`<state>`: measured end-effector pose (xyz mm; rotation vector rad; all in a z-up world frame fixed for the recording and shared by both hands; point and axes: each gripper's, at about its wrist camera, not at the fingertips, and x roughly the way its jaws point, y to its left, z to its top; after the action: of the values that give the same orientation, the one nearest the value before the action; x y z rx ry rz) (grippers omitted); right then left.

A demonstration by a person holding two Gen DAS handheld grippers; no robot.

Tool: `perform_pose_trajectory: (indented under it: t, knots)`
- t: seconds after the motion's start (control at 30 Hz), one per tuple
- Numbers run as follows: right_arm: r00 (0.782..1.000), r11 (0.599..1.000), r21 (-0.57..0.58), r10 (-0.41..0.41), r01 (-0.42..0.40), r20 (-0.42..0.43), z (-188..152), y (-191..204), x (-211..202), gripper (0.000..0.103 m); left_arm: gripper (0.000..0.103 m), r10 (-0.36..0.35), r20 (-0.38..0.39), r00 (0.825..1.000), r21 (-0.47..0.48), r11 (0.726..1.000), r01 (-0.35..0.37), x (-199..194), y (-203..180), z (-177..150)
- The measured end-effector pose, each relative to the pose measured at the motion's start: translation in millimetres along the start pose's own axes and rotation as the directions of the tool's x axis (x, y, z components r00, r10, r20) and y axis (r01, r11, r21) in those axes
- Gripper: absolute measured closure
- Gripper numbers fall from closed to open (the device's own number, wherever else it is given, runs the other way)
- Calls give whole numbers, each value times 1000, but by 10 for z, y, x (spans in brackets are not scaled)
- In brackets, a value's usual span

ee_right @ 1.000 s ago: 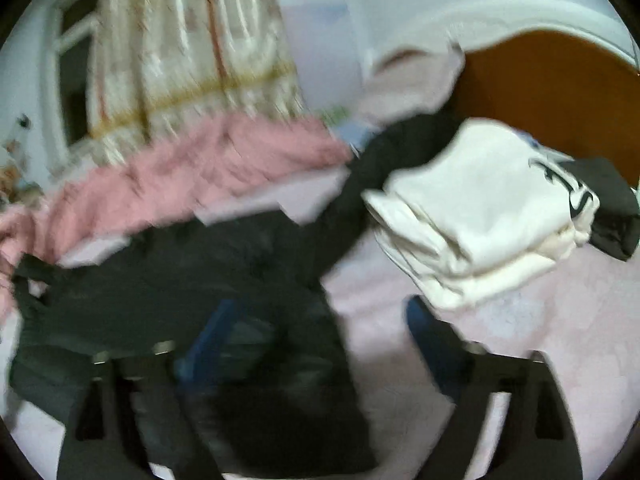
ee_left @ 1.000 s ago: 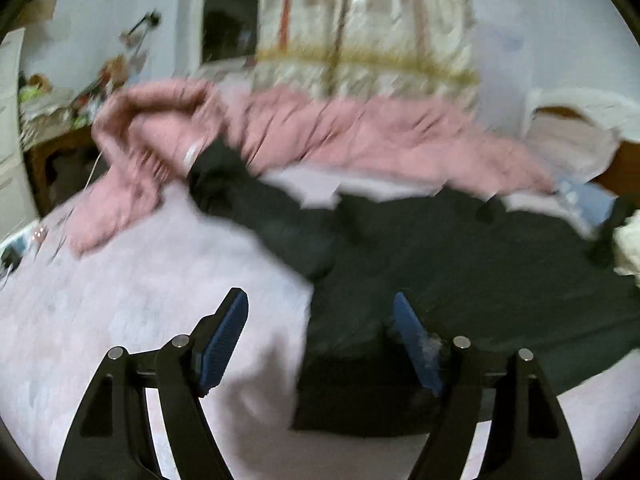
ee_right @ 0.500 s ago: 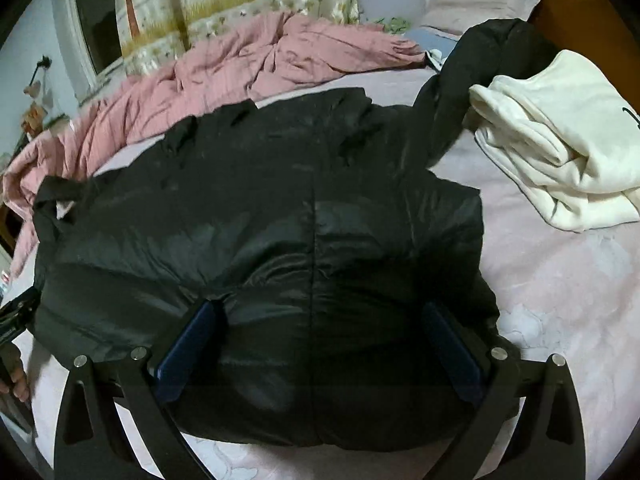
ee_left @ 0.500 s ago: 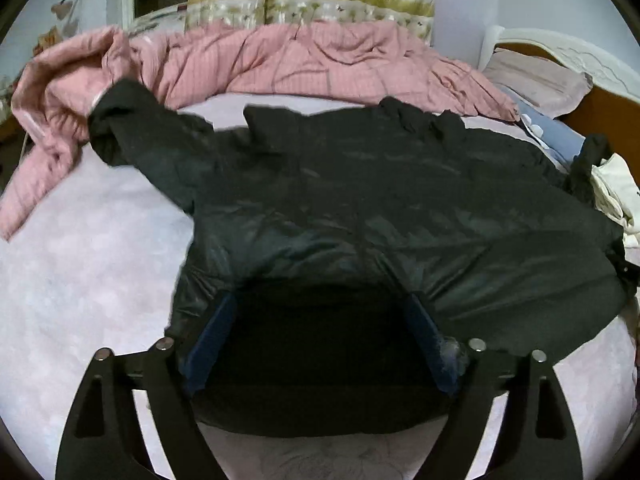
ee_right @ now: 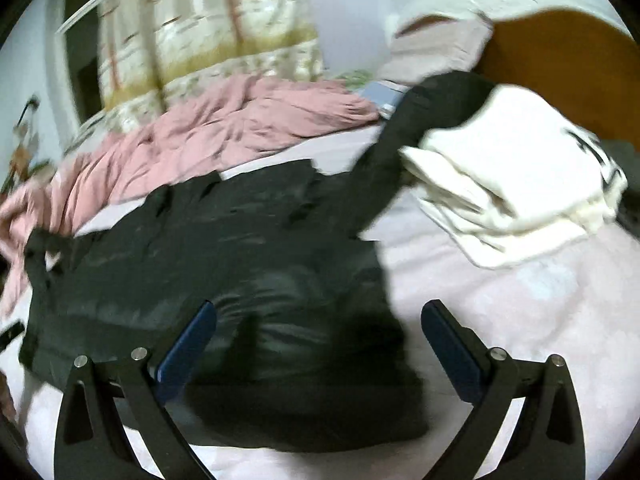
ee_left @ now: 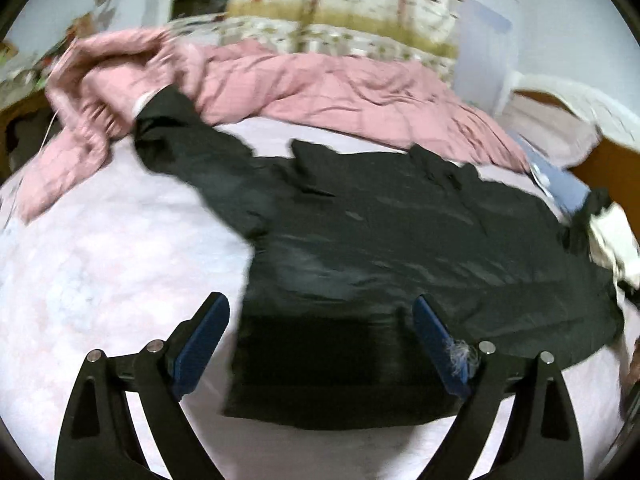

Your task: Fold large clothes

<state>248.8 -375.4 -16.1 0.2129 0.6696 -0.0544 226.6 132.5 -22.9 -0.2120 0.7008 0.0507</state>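
Observation:
A large black puffer jacket [ee_left: 380, 256] lies spread flat on the pale pink bed [ee_left: 100, 272], hem toward me. One sleeve stretches far left toward the pink quilt; in the right wrist view the jacket [ee_right: 224, 264] has its other sleeve running up right beside the cream garment. My left gripper [ee_left: 320, 320] is open and empty over the hem's left corner. My right gripper [ee_right: 320, 328] is open and empty over the hem's right corner.
A rumpled pink quilt [ee_left: 320, 96] lies along the far side of the bed. A folded cream garment [ee_right: 512, 176] lies at the right near the wooden headboard [ee_right: 560, 64] and a pillow [ee_right: 436, 48]. Curtains hang behind.
Both grippers have pulled back and up from the jacket's hem, the left shifting left and the right shifting right. The jacket stays spread on the bed.

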Motion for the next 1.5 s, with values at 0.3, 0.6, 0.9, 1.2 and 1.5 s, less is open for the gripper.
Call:
perform_pose_trajectory:
  t: [0.3,0.6,0.9,1.2,1.5]
  knots:
    - [969,982,153,140,-110,-202,-76,-351,431,0,45,-116,-154,981,-161,983,91,372,327,-126]
    - [993,995,30,100,-98,-64,-106,-112,130,89,88,-106,-49,993,-95,990,101,-186,95,-214]
    - [999,997,-71,38,-39,-16,-460,30,-463,87,78,46,-47,998,-28,998,-47,-563,28,-602]
    - [997,993,-90,-67,71,45,-479,64,-508,64,37,187,219,958,139,966,-220,-741,-210,-580]
    - [979,990,-90,-87,105,186,-442,90,-774,6,0,121,357,926,81,984,-160,-981,-156,-525]
